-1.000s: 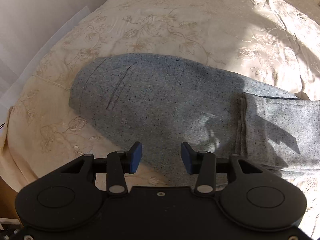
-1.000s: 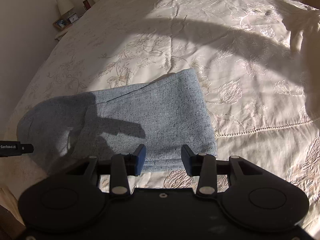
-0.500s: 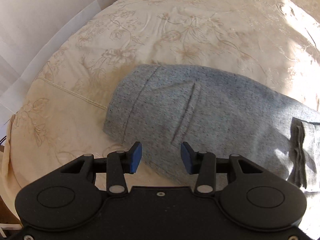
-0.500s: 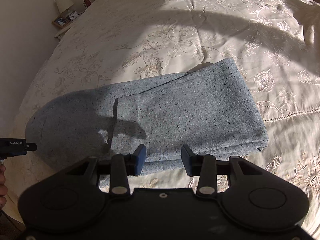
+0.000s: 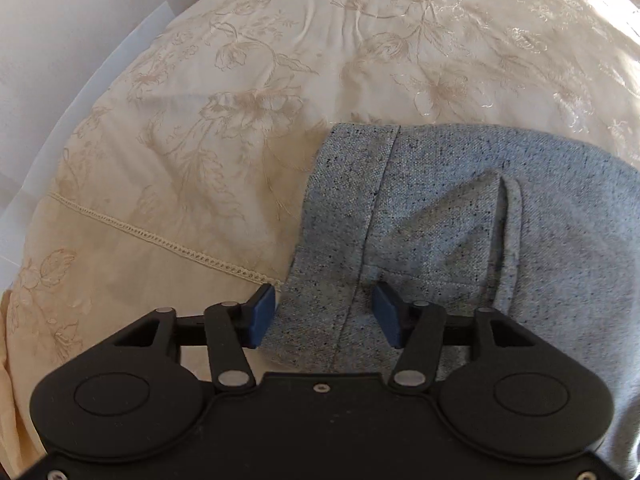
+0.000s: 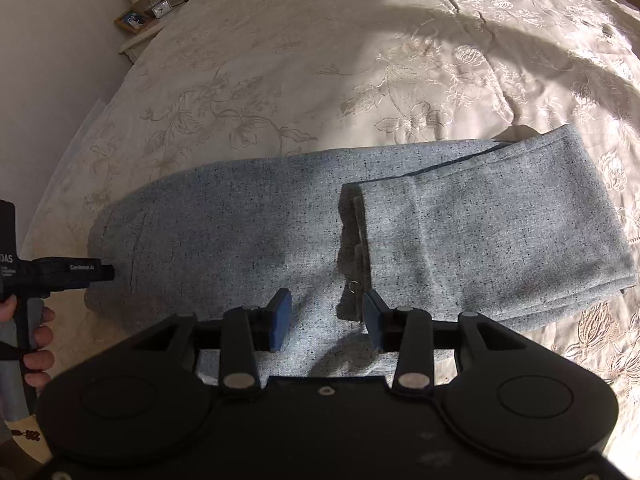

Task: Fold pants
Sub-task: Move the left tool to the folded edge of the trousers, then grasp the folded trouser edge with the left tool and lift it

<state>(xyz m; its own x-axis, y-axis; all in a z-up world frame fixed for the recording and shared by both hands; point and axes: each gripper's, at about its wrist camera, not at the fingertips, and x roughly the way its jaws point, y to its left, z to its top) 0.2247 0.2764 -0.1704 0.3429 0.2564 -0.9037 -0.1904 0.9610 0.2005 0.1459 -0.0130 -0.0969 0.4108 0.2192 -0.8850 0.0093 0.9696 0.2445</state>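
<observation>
Grey pants point(image 6: 248, 232) lie lengthwise across the bed point(image 6: 360, 60), partly folded: the leg ends are doubled back over the middle, their hems point(image 6: 356, 240) ending about halfway along the garment. The left gripper point(image 5: 324, 316) hangs steeply over the near corner of the waistband point(image 5: 340, 216), its jaws just opened wider and now spread to either side of that corner; the cloth sits between the blue pads point(image 5: 262, 314) but they do not press on it, which reads as lining up for a pinch at the waist end. The right gripper point(image 6: 326, 320) hovers with jaws apart over the near edge by the hems, holding nothing, likely placed to take the same long side so both ends lift together. Fabric is a speckled, flecked weave, matte and fairly heavy, with a stitched waistband seam and a slanted pocket opening point(image 5: 508, 216). The bedspread is cream, smooth, embroidered with flowers, and crossed by a lace strip point(image 5: 160, 238).
</observation>
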